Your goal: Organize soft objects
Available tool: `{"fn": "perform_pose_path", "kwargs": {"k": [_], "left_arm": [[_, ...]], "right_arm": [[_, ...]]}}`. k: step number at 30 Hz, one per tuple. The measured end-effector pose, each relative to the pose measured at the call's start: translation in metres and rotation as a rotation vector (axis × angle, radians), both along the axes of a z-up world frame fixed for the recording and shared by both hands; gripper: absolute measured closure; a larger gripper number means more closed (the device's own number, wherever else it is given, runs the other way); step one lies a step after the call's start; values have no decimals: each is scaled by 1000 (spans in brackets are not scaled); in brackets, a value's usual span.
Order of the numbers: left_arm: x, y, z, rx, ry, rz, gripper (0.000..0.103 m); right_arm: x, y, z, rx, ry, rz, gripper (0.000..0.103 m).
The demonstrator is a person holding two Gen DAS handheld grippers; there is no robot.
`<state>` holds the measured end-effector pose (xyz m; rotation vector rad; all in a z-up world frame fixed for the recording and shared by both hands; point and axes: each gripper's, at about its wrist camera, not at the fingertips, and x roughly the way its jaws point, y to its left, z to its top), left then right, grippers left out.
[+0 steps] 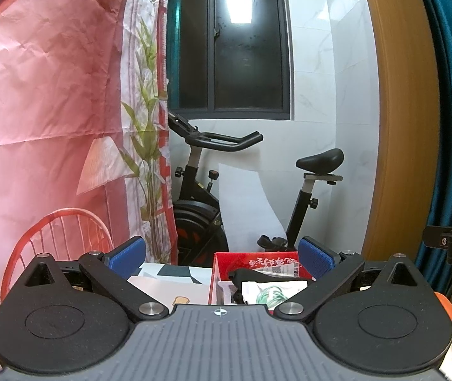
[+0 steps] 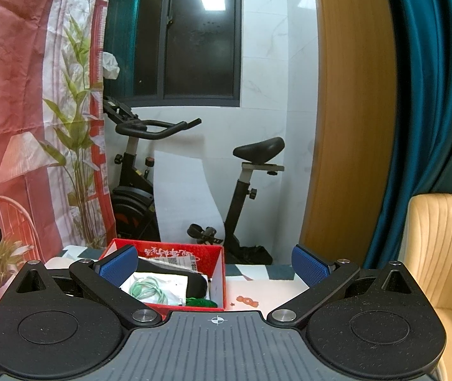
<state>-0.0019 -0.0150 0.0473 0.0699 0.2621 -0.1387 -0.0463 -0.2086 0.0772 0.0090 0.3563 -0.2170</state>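
Observation:
A red box [image 2: 218, 270] stands on the patterned table [image 2: 273, 285]; it also shows in the left wrist view [image 1: 214, 273]. Inside lie a clear bag with green cord [image 2: 153, 289], a black soft item [image 2: 199, 284], a printed packet [image 2: 175, 258] and something green [image 2: 200, 301]. My left gripper [image 1: 222, 255] is open and empty, held above the table with the box between its blue pads [image 1: 127, 255]. My right gripper [image 2: 214, 262] is open and empty, its left pad [image 2: 119, 265] over the box's near left corner.
An exercise bike [image 2: 149, 171] stands behind the table by a dark window [image 2: 194, 31]. A pink printed backdrop [image 1: 51, 111] hangs at left. A wooden door frame [image 2: 346, 111], teal curtain [image 2: 432, 79] and beige chair [image 2: 441, 254] are at right. Small orange shapes [image 2: 247, 300] lie on the table.

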Motion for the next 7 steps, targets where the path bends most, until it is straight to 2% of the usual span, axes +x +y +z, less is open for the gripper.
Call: {"fn": "perform_pose_path", "kwargs": {"k": [7], "left_arm": [[1, 1, -1, 2, 1, 2, 0]], "right_arm": [[1, -2, -1, 0, 3, 1, 0]]}}
